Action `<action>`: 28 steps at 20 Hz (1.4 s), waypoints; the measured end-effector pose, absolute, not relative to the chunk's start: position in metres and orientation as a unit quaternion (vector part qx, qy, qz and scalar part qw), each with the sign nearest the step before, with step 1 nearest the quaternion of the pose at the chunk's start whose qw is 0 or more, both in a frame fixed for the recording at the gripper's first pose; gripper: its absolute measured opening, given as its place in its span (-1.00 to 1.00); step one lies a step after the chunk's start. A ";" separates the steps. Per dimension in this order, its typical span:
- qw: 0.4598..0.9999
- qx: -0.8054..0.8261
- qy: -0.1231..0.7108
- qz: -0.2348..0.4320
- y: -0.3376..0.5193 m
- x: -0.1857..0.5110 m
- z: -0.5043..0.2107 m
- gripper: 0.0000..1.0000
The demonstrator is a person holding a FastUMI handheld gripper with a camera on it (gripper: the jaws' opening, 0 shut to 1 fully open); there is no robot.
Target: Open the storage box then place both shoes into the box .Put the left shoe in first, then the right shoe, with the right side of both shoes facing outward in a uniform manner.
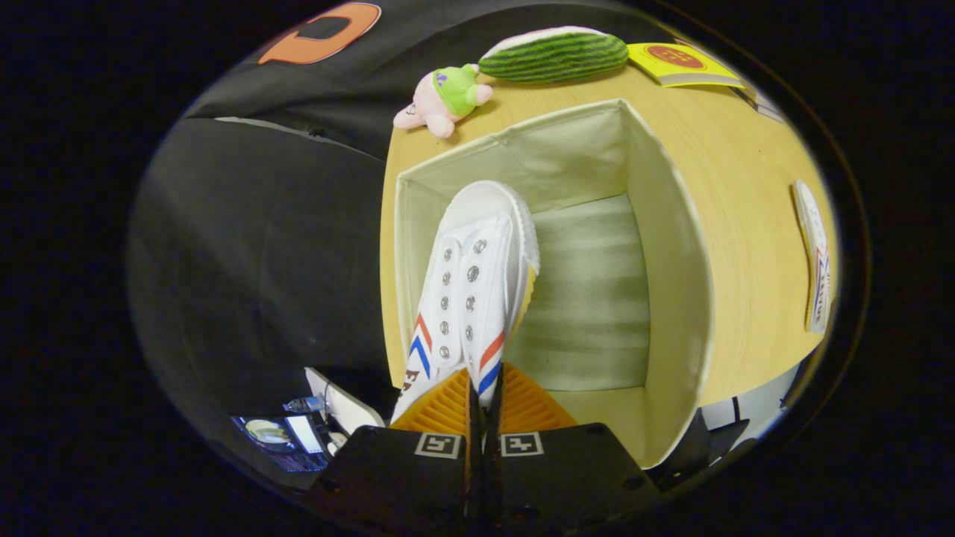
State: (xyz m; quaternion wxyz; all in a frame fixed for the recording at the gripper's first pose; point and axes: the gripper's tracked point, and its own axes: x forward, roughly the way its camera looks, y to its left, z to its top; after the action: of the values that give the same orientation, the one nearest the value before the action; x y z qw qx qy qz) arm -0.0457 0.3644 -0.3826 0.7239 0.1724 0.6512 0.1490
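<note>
The gripper (483, 388) is pinching the heel end of a white canvas shoe (470, 287) between its closed fingers and holding it toe-first inside the open storage box (671, 283), against the box's left wall. The box is sitting open on the wooden surface (746, 149), so that step looks done; the first shoe is not yet released. The second shoe (815, 257) is lying on the surface right of the box, awaiting its turn. Its side lettering is too blurred to read.

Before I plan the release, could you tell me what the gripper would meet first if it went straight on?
The gripper, shut on the white shoe, points into the open storage box. Probably the shoe's toe would meet the box's inside first; depth is unclear.
</note>
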 end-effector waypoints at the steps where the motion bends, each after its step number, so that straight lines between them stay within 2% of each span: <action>1: 0.724 0.180 0.648 0.155 0.369 -0.044 -0.382 -0.86; 6: 0.727 0.188 0.637 0.175 0.382 -0.043 -0.376 0.83; 20: 0.856 0.053 0.469 0.210 0.306 -0.008 -0.253 0.86; 25: 0.892 -0.015 0.413 0.185 0.238 0.007 -0.223 0.87; 28: 0.897 -0.021 0.415 0.154 0.180 0.004 -0.220 0.88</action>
State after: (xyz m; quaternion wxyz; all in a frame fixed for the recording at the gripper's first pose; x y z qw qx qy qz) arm 0.0036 0.1802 -0.2200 0.8966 -0.0211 0.4149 0.1535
